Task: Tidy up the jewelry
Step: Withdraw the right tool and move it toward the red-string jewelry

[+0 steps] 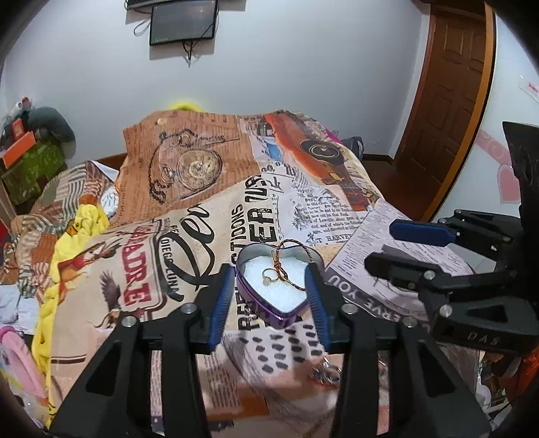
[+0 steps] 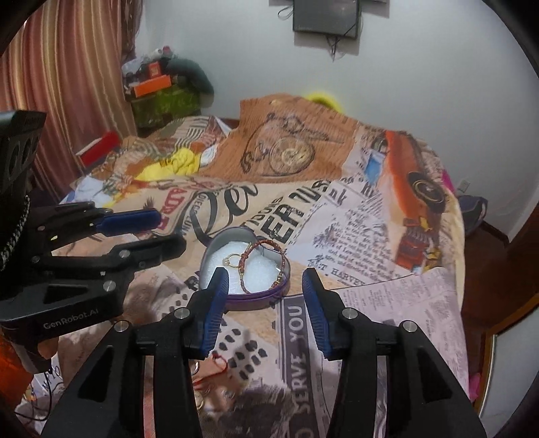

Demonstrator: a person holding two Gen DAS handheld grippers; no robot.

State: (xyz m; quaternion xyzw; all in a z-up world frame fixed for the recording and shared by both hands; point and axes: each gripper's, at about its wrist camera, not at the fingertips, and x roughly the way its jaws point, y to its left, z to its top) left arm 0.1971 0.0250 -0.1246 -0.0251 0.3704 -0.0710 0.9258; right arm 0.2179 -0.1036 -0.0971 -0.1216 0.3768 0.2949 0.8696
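Note:
A purple heart-shaped tin (image 1: 266,313) (image 2: 242,300) with a white foam lining sits on the printed bedcover. Inside it lie a gold ring (image 1: 269,274) (image 2: 230,261) and a red-and-gold braided bracelet (image 1: 286,279) (image 2: 246,266), which partly hangs over the rim. My left gripper (image 1: 269,273) (image 2: 168,229) is open, and the tin shows between its blue pads without touching them. My right gripper (image 2: 264,274) (image 1: 380,246) is open too and holds nothing. It hovers just to the right of the tin. More loose jewelry (image 1: 325,370) (image 2: 202,397) lies blurred on the cover close below the grippers.
The newspaper-print bedcover (image 1: 168,269) spreads across the bed. Yellow cloth (image 1: 67,242) is bunched at the left. Stacked boxes (image 2: 158,91) stand in the far corner by a striped curtain (image 2: 67,84). A wooden door (image 1: 448,101) is at the right, and a dark screen (image 1: 183,22) hangs on the wall.

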